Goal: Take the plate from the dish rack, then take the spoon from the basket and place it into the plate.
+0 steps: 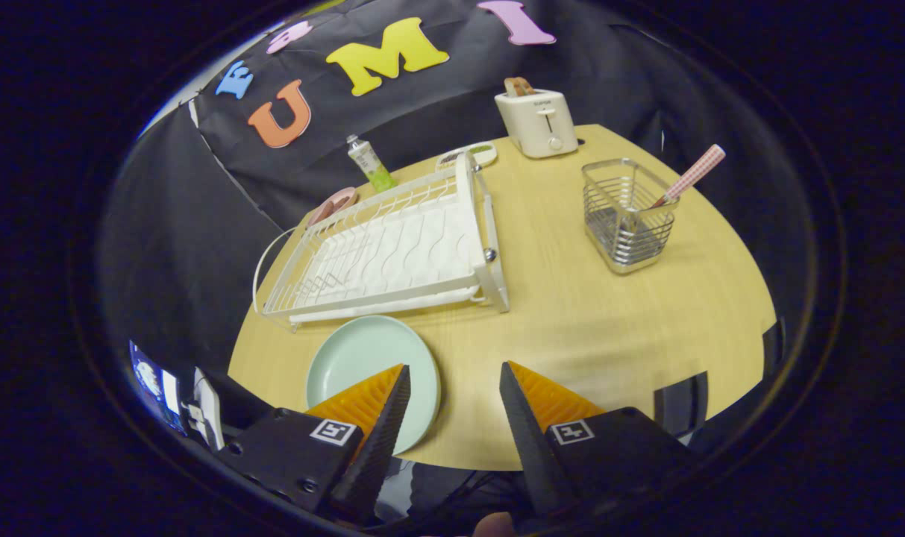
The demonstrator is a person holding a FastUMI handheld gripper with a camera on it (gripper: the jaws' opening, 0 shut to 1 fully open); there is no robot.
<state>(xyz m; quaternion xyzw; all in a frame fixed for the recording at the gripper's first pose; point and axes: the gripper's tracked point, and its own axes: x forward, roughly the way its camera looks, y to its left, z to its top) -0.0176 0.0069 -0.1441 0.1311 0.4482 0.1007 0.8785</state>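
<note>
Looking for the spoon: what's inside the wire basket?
A spoon stands in the wire basket, checked handle leaning out over the rim; its bowl is blurred behind the wires. The gripper is open.

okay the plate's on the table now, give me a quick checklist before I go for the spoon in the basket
1. Plate out of the dish rack, lying flat on the table: ok.
2. Gripper fingers open, holding nothing: ok.
3. Spoon handle sticks out above the basket rim, reachable: ok.
4. Table between fingers and basket free of obstacles: ok.
5. Basket upright, apart from the toaster: ok.
6. Spoon bowl free inside the basket wires: cannot tell.
</note>
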